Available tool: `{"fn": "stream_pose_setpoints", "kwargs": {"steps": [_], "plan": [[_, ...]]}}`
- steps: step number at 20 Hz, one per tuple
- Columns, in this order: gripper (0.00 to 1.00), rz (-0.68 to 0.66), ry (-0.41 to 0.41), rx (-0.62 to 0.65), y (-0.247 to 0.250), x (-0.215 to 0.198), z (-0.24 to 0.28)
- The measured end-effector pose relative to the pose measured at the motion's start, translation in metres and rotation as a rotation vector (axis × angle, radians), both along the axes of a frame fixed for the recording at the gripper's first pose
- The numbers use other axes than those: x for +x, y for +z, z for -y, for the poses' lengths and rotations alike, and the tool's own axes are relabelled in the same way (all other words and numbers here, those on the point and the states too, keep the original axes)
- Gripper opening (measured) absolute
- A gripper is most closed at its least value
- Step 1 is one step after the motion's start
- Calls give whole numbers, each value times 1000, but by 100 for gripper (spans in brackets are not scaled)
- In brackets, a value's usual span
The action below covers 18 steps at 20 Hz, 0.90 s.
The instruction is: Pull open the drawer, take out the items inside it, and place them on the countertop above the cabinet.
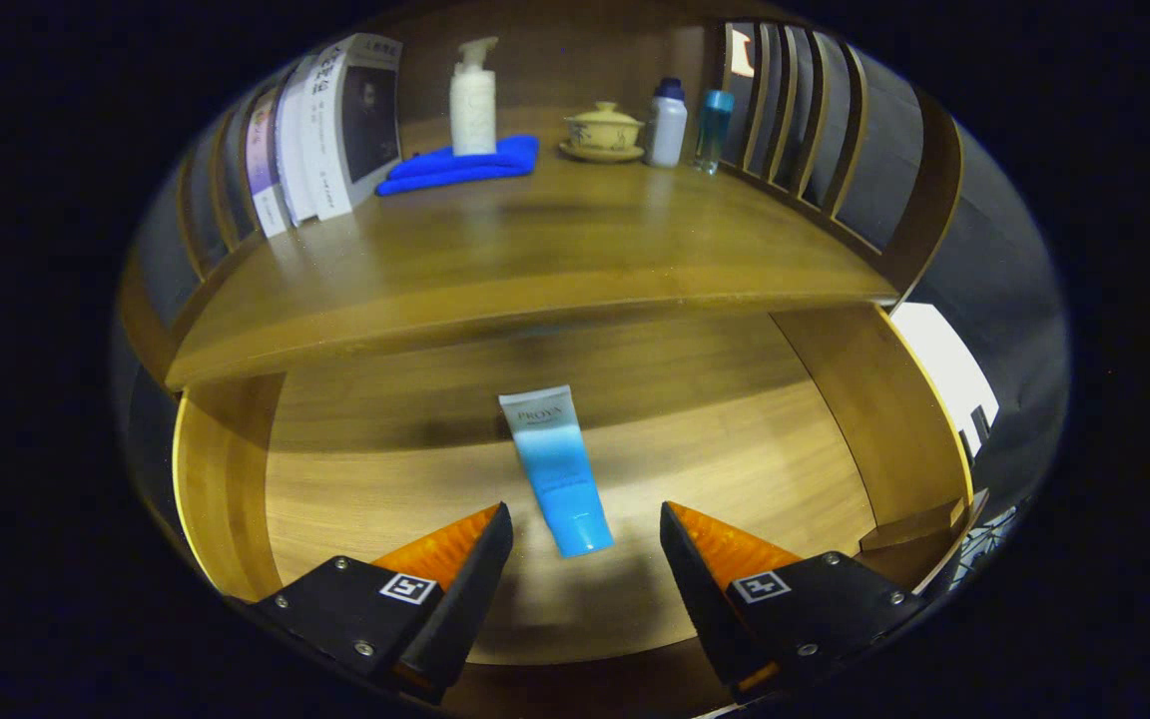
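We look down into the open drawer (pixel 236 479), our tongs (pixel 585 524) spread apart and holding nothing. The blue tube (pixel 557 469) lies flat on the drawer floor, its lower end between the fingertips, stretching toward 12 o'clock beneath the worktop (pixel 535 250).

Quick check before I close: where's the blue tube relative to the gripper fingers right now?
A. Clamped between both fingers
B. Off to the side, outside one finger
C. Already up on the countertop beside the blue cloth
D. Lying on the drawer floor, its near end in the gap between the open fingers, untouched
D: the tube lies flat on the floor of the open drawer, and the gripper is open, with a gap between each finger and the tube.
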<state>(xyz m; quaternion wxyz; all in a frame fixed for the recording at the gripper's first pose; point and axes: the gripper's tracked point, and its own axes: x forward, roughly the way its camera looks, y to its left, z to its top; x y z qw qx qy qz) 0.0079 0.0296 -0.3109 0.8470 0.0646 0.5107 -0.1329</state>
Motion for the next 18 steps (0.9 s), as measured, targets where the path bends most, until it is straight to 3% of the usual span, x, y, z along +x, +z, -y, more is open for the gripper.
{"fn": "stream_pose_setpoints", "kwargs": {"steps": [3,8,11,18], "plan": [[89,-51,-14,37,-2,-4,-5],[88,-5,-4,37,16,20,-2],[88,-101,27,-8,0,14,10],[88,-204,62,44,-19,4,10]]}}
